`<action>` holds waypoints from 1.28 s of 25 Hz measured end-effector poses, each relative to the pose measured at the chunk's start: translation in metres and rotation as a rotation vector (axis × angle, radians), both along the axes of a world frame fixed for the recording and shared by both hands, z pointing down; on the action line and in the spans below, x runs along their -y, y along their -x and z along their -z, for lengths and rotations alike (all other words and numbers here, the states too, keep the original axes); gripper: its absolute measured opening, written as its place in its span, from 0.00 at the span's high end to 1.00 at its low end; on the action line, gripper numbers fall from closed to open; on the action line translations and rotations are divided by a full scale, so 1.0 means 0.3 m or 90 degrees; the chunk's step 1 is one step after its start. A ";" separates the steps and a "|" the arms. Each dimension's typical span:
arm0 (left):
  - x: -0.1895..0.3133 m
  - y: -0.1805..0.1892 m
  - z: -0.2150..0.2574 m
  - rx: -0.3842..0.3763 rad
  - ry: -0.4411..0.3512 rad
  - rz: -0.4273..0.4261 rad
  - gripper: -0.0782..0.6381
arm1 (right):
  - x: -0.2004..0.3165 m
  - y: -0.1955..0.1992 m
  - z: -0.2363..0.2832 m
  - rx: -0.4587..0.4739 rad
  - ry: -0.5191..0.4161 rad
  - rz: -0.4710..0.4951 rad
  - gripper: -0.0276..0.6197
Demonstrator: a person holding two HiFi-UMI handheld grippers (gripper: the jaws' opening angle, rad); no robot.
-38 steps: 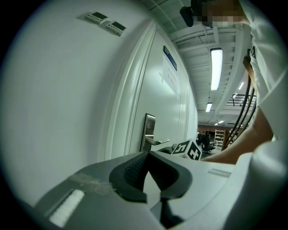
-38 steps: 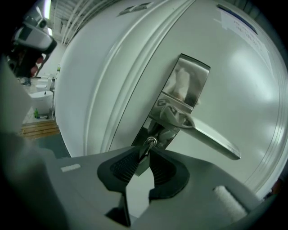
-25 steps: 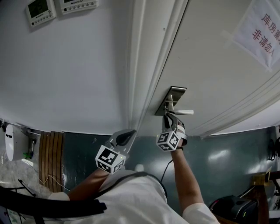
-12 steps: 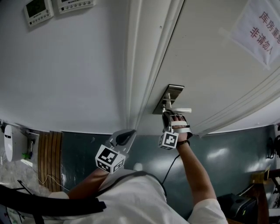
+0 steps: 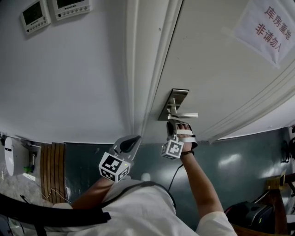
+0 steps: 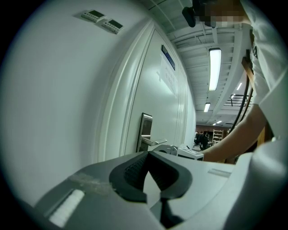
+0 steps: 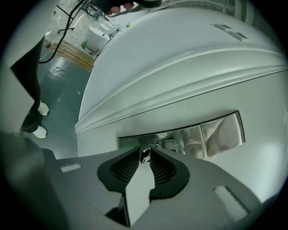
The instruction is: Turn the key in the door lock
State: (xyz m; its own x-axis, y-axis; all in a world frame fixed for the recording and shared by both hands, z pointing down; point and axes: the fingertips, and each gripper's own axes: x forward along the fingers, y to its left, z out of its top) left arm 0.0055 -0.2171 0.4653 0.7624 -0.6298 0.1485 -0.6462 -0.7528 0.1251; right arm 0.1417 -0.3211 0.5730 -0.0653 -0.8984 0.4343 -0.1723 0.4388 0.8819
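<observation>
The steel lock plate (image 5: 174, 98) with its lever handle (image 5: 186, 115) sits on the white door (image 5: 216, 69). My right gripper (image 5: 171, 125) points at the plate's lower end, just under the handle. In the right gripper view its jaw tips (image 7: 145, 154) are closed on the small metal key (image 7: 144, 157), which stands in the lock plate (image 7: 216, 131). My left gripper (image 5: 133, 140) hangs by the door frame with nothing in it, its jaws (image 6: 148, 154) meeting at the tips. From there the lock plate (image 6: 145, 129) and handle (image 6: 156, 143) show ahead.
The door frame (image 5: 138, 69) runs just left of the lock. Two wall control panels (image 5: 34, 14) hang at the upper left, and a paper notice (image 5: 269, 27) is on the door. Wooden slats (image 5: 53, 166) and a dark bag (image 5: 249, 214) stand on the teal floor.
My right hand has rolled at the lock, so its marker cube now faces a different way. It stays at the key. The left gripper has not moved.
</observation>
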 end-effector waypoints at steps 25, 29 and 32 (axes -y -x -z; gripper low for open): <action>-0.033 -0.123 0.094 -0.021 -0.023 -0.087 0.89 | -0.406 -0.052 0.361 0.896 -0.030 -0.200 0.92; -0.049 -0.134 0.133 -0.029 -0.035 -0.099 0.89 | -0.472 -0.048 0.430 0.940 -0.051 -0.189 0.92; -0.058 -0.134 0.162 -0.035 -0.043 -0.103 0.89 | -0.512 -0.030 0.470 0.943 -0.056 -0.173 0.92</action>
